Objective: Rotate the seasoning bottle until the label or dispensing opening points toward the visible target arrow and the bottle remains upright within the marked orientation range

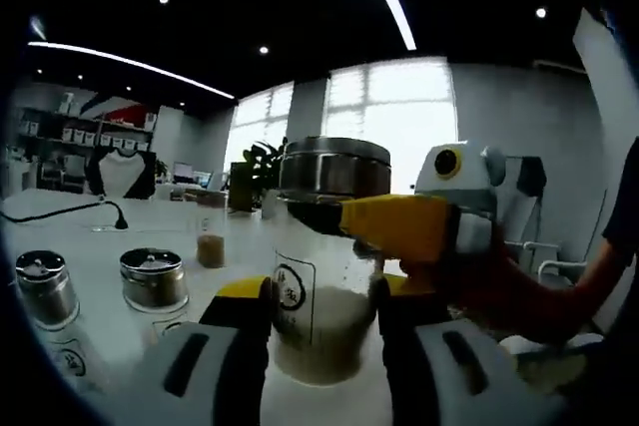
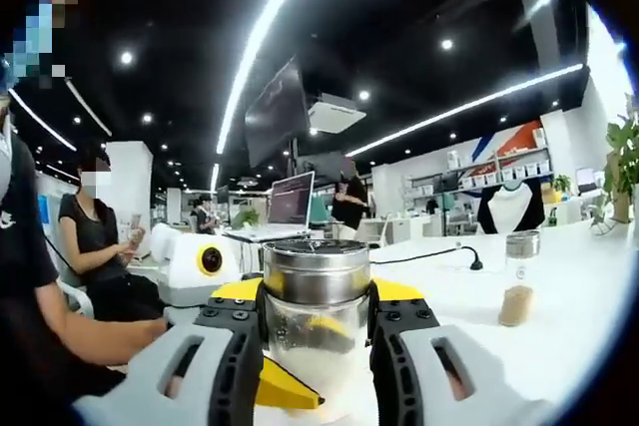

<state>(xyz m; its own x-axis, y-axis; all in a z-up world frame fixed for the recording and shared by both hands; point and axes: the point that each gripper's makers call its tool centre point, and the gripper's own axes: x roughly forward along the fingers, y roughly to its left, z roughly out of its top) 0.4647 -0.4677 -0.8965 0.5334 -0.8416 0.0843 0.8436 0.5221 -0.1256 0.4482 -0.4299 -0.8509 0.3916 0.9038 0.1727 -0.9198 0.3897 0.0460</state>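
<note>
The room is an open-plan office with a dark ceiling (image 2: 399,7) carrying long linear light strips (image 2: 262,32) and recessed spot lamps. Large bright windows (image 1: 399,112) occupy the far grey wall (image 1: 519,137). A white counter (image 2: 569,296) spans the foreground. Wall shelving (image 1: 90,132) holds small boxes. A potted plant (image 1: 262,162) stands near the windows. A monitor (image 2: 290,199) sits on a distant desk.
</note>
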